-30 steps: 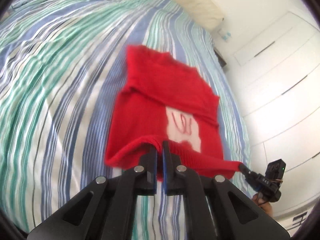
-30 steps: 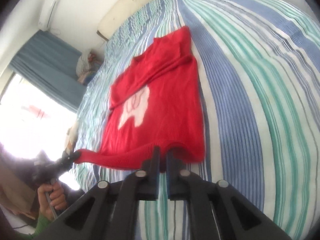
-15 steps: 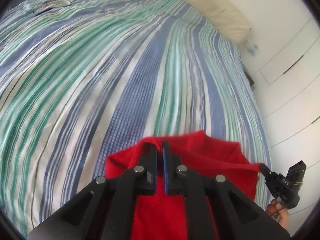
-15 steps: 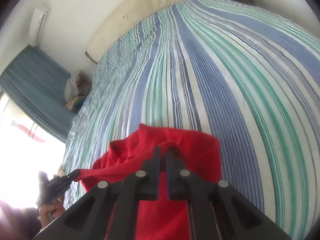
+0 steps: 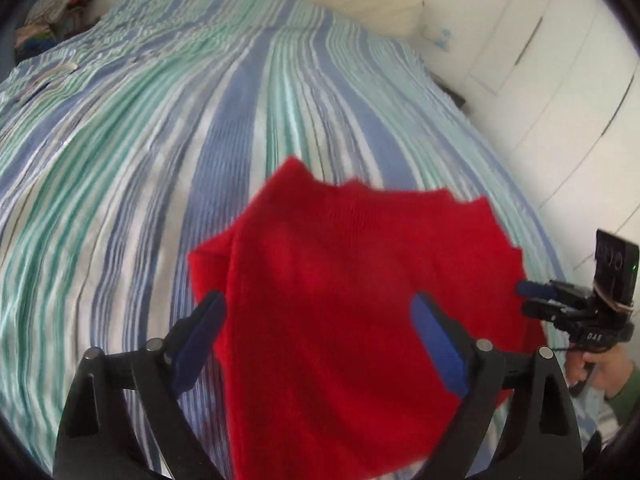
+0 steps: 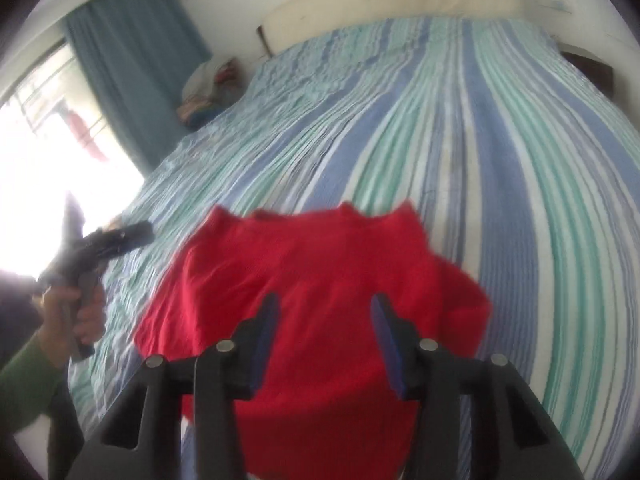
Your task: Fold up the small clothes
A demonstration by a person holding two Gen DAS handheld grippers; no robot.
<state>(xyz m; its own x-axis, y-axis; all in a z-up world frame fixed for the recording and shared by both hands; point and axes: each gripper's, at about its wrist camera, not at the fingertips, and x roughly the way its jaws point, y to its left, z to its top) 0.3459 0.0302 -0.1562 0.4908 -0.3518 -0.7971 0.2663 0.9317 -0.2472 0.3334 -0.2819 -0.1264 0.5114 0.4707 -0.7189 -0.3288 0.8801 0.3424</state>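
A small red knit sweater (image 5: 340, 300) lies folded over on the striped bedspread (image 5: 160, 128), its plain back up; the white print is hidden. My left gripper (image 5: 320, 320) is open, its blue-padded fingers spread on either side of the sweater. My right gripper (image 6: 326, 324) is open too, above the sweater (image 6: 320, 280) near its front edge. The right gripper shows at the right edge of the left wrist view (image 5: 536, 298). The left gripper shows at the left of the right wrist view (image 6: 136, 234). Neither holds cloth.
The bed's striped cover (image 6: 500, 140) stretches far ahead to a cream headboard (image 6: 400, 0). A pile of clothes (image 6: 212, 92) sits by the blue curtain (image 6: 132, 64) and bright window. White wardrobe doors (image 5: 560, 80) stand to the right of the bed.
Both grippers carried the sweater's hem forward over its body, folding it and hiding the white print, then opened and let go. They now sit a little back from the fold.
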